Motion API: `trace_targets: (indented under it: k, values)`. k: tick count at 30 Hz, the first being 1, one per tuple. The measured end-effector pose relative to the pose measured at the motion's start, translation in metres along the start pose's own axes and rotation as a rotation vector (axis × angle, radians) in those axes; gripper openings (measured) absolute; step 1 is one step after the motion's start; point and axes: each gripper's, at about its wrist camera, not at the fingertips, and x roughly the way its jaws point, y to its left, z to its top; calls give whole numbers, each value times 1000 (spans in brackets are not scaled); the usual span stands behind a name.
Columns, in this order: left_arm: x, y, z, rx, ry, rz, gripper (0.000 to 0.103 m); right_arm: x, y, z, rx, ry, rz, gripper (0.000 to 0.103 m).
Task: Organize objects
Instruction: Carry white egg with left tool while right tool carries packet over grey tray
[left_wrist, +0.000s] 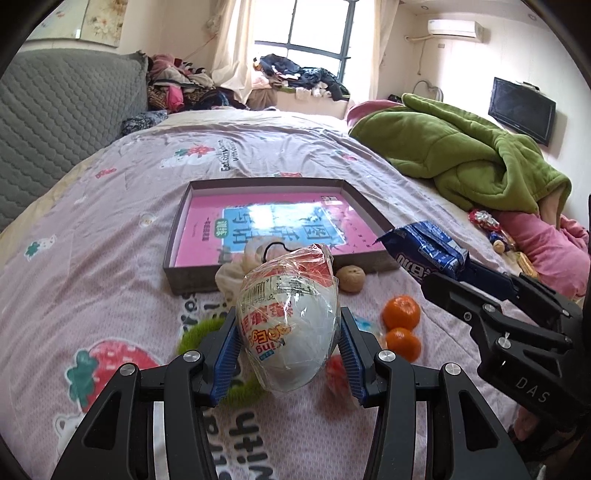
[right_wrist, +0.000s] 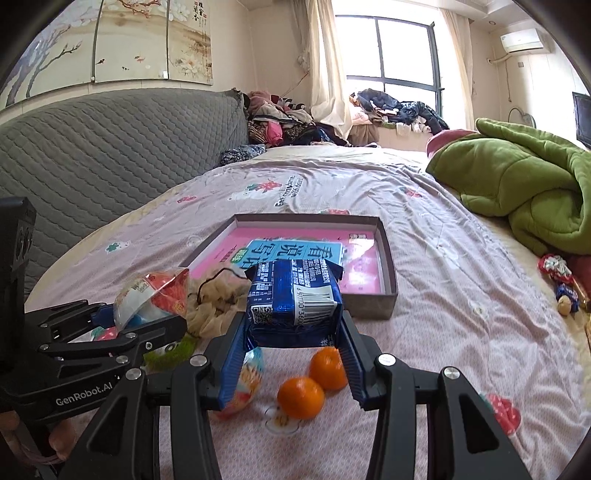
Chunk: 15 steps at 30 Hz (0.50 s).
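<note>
While both grippers hang over the bed (left_wrist: 110, 206), each one holds a snack. The left gripper (left_wrist: 288, 343) has its jaws about half open, and the blue pads (left_wrist: 227, 350) press on both sides of a white egg (left_wrist: 291, 317) wrapped in clear plastic. The right gripper (right_wrist: 293, 343) has its jaws about half open too, squeezing a blue pack (right_wrist: 295, 295) from both sides. Both snacks are up off the sheet, just in front of a flat box (left_wrist: 173, 240) with a pink book (left_wrist: 207, 225) inside. Two oranges (right_wrist: 314, 380) lie touching on the sheet below. A brown nut (left_wrist: 351, 278), maybe a walnut, sits by the box's near wall. A green blanket (left_wrist: 461, 155) is bunched up far to the right.
</note>
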Motion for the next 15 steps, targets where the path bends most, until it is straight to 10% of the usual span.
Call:
trace_targets:
  k: [15]
  values:
    - [22, 31, 33, -37, -37, 29, 51, 31, -14, 22, -10, -10, -14, 48]
